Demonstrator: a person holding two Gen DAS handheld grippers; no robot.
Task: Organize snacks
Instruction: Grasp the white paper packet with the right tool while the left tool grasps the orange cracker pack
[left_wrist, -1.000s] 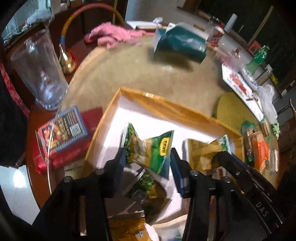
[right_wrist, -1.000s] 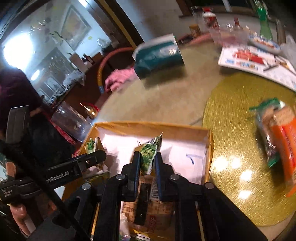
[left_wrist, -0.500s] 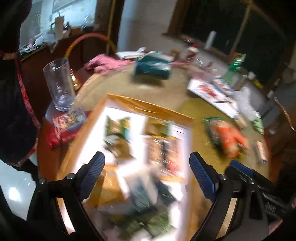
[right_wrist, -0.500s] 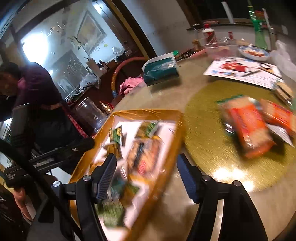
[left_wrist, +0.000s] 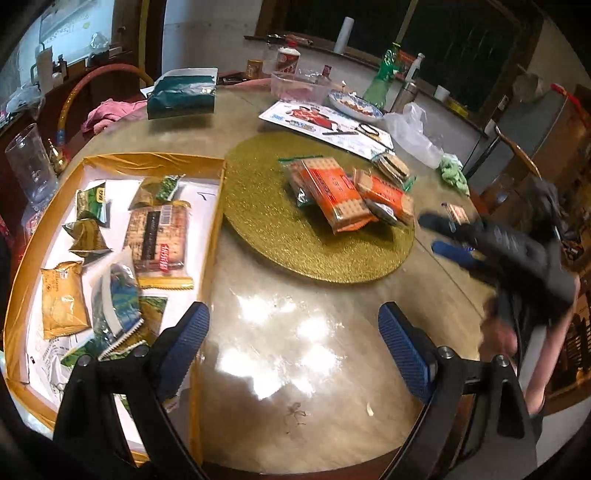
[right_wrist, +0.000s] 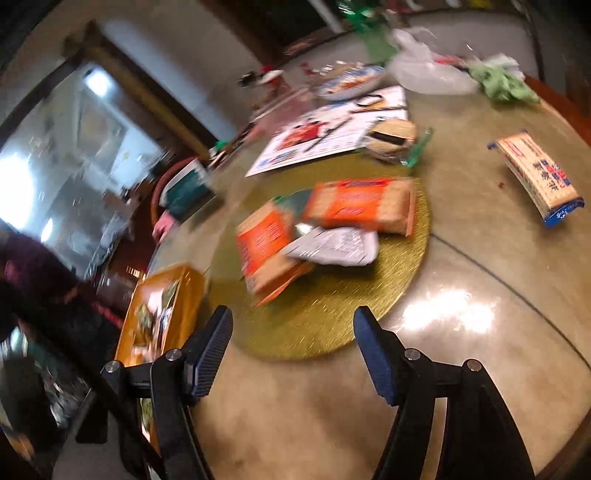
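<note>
Left gripper (left_wrist: 293, 338): jaws wide apart, nothing between them, over bare glossy table (left_wrist: 295, 369) just right of the tray.
Right gripper (right_wrist: 291, 343): jaws apart and empty, at the near edge of the gold mat (right_wrist: 332, 317); blurred in the left view.
Tray (left_wrist: 212, 236): gold-rimmed, white-lined, at the table's left edge, touching the mat.
Snacks in tray: a brown cracker pack (left_wrist: 157, 236) in the middle, small green-and-gold pouches (left_wrist: 88, 221) on its left, a yellow packet (left_wrist: 62, 299) below them, a blue-green packet (left_wrist: 118, 295) nearest the left gripper.
Snacks on mat: two orange cracker packs (left_wrist: 332, 195) lying flat and overlapping, clear wrap showing pale square crackers; a white-backed packet (right_wrist: 332, 245) lies between them.
Loose snacks: a blue-ended cracker pack (right_wrist: 539, 177) on bare table right of the mat; a sandwich-biscuit pack (right_wrist: 393, 134) at the mat's far edge.
Farther off: a poster (left_wrist: 325, 123), a glass (left_wrist: 29, 166) left of the tray.
</note>
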